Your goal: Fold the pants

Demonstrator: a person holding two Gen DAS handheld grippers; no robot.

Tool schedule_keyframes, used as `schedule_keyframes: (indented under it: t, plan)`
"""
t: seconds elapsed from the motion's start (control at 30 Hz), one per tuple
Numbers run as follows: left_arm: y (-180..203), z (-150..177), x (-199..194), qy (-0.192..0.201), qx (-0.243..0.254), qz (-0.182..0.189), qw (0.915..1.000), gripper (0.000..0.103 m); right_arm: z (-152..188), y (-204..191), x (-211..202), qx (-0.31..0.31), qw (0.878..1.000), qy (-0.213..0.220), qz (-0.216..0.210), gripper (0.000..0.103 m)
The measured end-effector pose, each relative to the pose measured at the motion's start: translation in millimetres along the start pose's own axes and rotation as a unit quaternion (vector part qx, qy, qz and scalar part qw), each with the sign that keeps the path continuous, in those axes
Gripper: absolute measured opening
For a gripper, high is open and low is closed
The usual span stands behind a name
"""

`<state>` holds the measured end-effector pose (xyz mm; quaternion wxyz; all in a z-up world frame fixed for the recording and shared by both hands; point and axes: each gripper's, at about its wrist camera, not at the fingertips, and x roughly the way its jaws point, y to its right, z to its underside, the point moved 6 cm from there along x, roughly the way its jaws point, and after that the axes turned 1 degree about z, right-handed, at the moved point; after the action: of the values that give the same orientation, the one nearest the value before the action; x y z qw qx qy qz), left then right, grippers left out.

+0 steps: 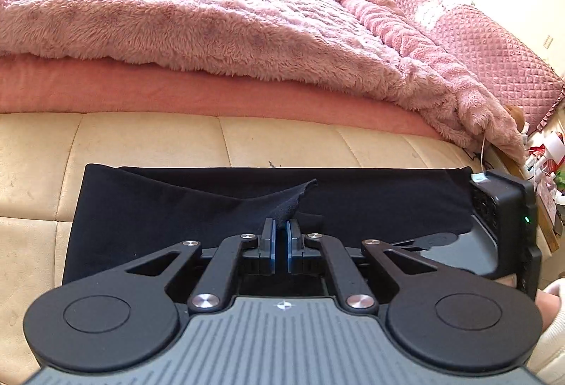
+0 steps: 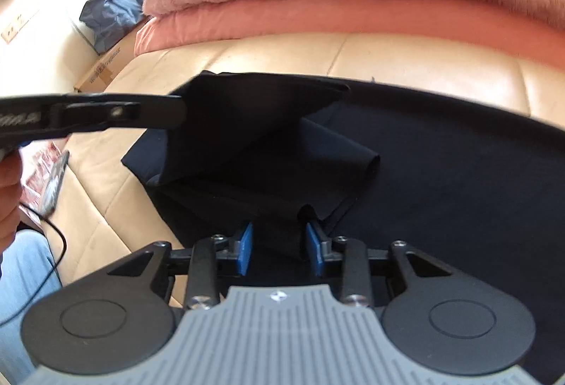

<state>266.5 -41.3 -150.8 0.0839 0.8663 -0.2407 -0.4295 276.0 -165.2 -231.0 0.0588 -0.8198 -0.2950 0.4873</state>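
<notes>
A cream padded bench (image 1: 148, 141) with stitched seams runs along the foot of a bed, where a fluffy pink blanket (image 1: 183, 14) lies over a salmon sheet (image 1: 141, 92). The black pants (image 1: 370, 198) lie spread flat across the bench. In the left wrist view, the left gripper (image 1: 281, 233) has its blue pads pressed together on a raised corner of the pants, and a quilted pink headboard (image 1: 487, 42) stands at far right. Only the right wrist view shows a cardboard box (image 2: 106, 67) and a blue bag (image 2: 113, 11) on the floor at left, a lifted fold of the pants, and the right gripper (image 2: 280, 249), jaws apart, with cloth between the pads but not pinched.
</notes>
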Motion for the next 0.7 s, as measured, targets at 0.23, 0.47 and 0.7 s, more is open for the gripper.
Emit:
schedule_keyframes:
  t: [0.23, 0.47, 0.7]
  plan:
    - [6, 1, 2, -0.016, 0.024, 0.01, 0.9995, 0.005, 2, 3, -16, 0.021, 0.999, -0.003, -0.037, 0.003]
    - [23, 19, 30, -0.082, 0.092, 0.019, 0.9922, 0.005, 19, 7, -18, 0.022, 0.999, -0.025, -0.023, 0.0]
    - [22, 45, 60, -0.135, 0.099, 0.013, 0.9859, 0.004, 27, 3, -19, 0.013, 0.999, -0.033, -0.009, 0.0]
